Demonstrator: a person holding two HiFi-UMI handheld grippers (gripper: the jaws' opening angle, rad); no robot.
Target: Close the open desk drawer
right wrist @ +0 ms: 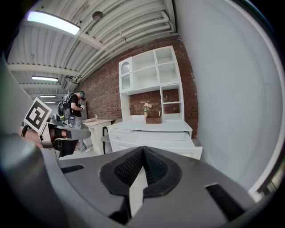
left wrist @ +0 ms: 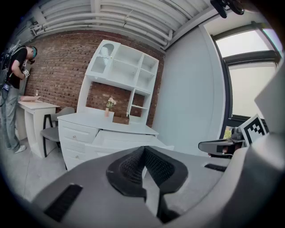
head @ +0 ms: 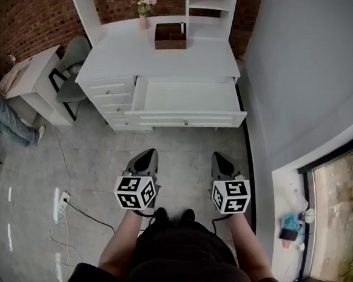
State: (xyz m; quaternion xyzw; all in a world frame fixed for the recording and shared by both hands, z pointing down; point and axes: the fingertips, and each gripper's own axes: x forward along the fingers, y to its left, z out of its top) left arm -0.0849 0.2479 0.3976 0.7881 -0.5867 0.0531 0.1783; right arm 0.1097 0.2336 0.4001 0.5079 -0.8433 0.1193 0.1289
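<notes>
A white desk (head: 171, 58) with a hutch stands ahead of me. Its wide drawer (head: 186, 97) is pulled out toward me and looks empty, its front panel (head: 187, 116) facing me. Both grippers hang over the floor, well short of the drawer and touching nothing. The left gripper (head: 148, 154) and the right gripper (head: 219, 157) each have their jaws together with nothing between them. The left gripper view shows the left gripper (left wrist: 143, 150) pointing at the open drawer (left wrist: 127, 140). In the right gripper view, the right gripper (right wrist: 142, 150) faces the same drawer (right wrist: 167, 142).
A wooden box (head: 171, 36) and a flower vase (head: 144, 10) sit on the desktop. Small drawers (head: 110, 92) fill the desk's left side. A chair (head: 73, 56), a side table (head: 32, 74) and a person (head: 7, 121) are at left. A grey wall (head: 303, 74) runs along the right. A cable (head: 85, 215) lies on the floor.
</notes>
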